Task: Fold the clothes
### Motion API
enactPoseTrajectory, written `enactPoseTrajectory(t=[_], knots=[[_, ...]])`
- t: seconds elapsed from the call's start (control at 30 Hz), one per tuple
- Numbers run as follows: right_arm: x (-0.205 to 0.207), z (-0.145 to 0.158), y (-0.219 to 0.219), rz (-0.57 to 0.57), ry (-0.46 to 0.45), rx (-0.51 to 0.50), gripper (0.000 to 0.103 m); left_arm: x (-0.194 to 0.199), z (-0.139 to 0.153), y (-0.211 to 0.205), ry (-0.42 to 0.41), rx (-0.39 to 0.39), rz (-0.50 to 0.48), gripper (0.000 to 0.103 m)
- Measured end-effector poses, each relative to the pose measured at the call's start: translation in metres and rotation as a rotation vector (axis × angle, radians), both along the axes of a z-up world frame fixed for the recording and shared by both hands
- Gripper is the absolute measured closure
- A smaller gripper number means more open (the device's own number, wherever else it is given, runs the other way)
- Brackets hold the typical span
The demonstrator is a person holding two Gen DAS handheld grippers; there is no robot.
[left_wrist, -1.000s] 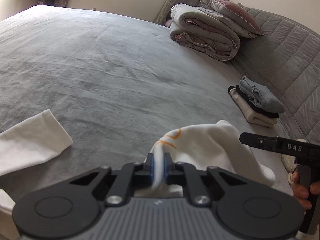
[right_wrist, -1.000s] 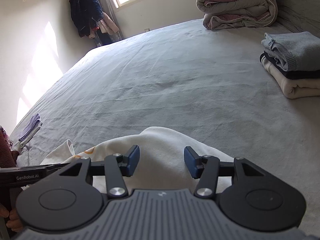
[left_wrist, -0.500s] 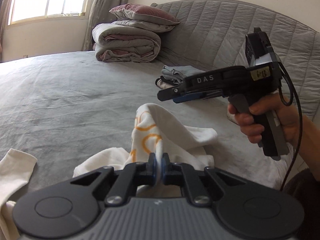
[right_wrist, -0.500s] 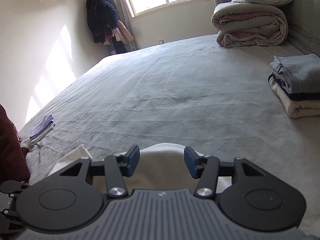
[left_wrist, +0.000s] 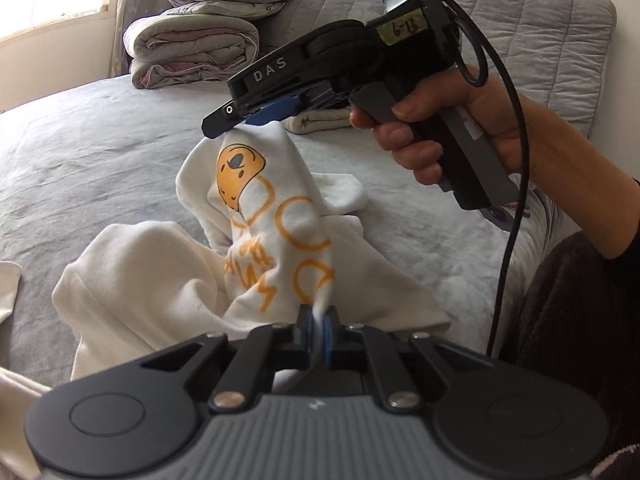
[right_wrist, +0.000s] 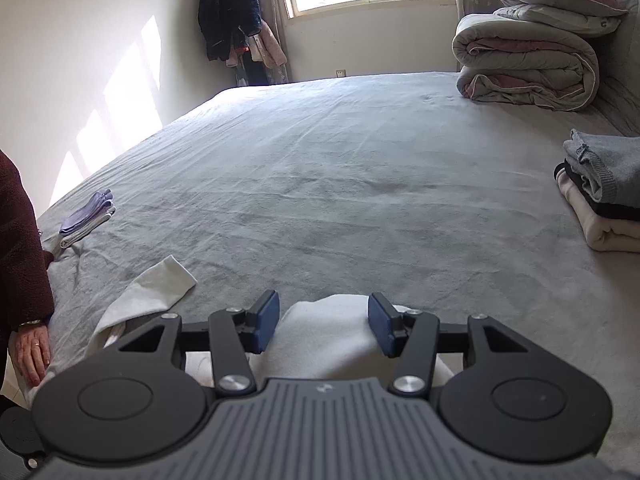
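The left gripper [left_wrist: 317,330], low in the middle of the left wrist view, is clamping its blue pads tight on a pinched fold of the white cotton shirt with an orange cartoon face and orange lettering [left_wrist: 276,240]. The shirt is lying bunched on the grey velvety bedspread [left_wrist: 100,152], with one peak of cloth rising toward the frame's centre. There the right gripper [left_wrist: 256,114], gripped by a bare hand [left_wrist: 432,128], is hovering at that peak, its tip touching or just above the cloth.

In the right wrist view, the right gripper's jaws are standing apart at the bottom centre, a hump of white cloth showing between the pads without either pad pressing on it. A white sleeve [right_wrist: 156,292] is trailing toward the lower left. A stack of folded grey, black and cream garments [right_wrist: 604,188] is sitting at the right edge, and a rolled grey and pink quilt [right_wrist: 524,68] under pillows is lying at the upper right.
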State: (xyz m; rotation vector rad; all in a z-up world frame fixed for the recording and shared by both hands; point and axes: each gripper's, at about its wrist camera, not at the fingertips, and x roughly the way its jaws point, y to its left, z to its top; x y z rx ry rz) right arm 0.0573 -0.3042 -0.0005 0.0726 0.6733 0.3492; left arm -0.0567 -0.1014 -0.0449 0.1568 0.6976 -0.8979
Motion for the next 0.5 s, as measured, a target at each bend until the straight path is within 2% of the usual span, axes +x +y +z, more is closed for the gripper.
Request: enactPoseTrajectory(t=[0.07,0.1,0.13,0.2,0.33,0.5], knots=[[0.000,-0.005,0.003,0.010,0.023,-0.047,0.061,0.000,0.000,0.003,0.006,-0.005,0.007,0.098],[0.000,-0.009,0.003,0.015,0.040,-0.063,0.079,0.001,0.000,0.005,0.009,-0.009,0.012,0.097],[0.000,-0.012,0.003,0.021,0.064,-0.071,0.091,0.002,0.000,0.007,0.013,-0.014,0.016,0.097],[-0.003,-0.019,0.002,0.027,0.091,-0.089,0.093,0.002,0.000,0.010,0.019,-0.017,0.020,0.097],[-0.014,-0.023,-0.003,0.039,0.089,-0.114,0.096,0.001,0.000,0.014,0.031,-0.013,0.018,0.096],[-0.030,-0.023,-0.017,0.048,0.089,-0.119,0.097,0.008,0.004,0.024,0.057,-0.029,0.032,0.089]])
